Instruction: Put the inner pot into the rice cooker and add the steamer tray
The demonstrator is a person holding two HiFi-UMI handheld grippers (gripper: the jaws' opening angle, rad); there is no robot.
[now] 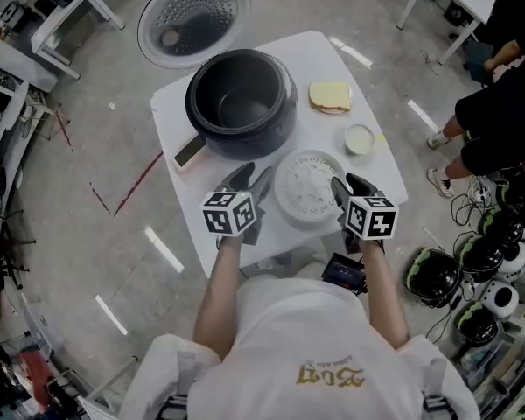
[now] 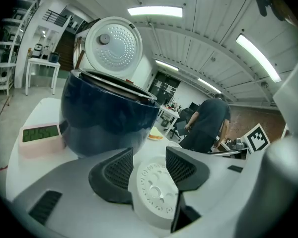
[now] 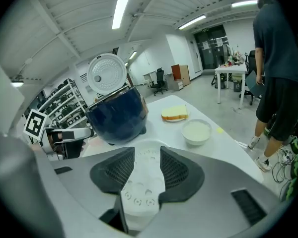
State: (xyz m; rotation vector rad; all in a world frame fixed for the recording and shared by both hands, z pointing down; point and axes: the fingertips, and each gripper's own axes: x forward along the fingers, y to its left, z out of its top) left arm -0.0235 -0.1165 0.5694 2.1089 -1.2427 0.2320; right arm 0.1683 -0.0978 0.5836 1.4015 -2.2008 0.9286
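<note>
Dark blue round rice cooker (image 1: 241, 103) stood lid-up on white table (image 1: 171, 112), dark inner pot seated inside. Left gripper (image 1: 249, 178) jaws apart at rim of white perforated plastic steamer tray (image 1: 306, 189); tray lay flat on table. Right gripper (image 1: 348, 186) jaws likewise apart at opposite rim. Small white bowl (image 1: 360, 138) held pale contents.

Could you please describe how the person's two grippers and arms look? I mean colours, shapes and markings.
The left gripper and the right gripper each have a pale grey body, two dark jaws with textured pads, and a cube with black-and-white square markers. The person wears a white short-sleeved shirt with gold lettering; the forearms are bare.
</note>
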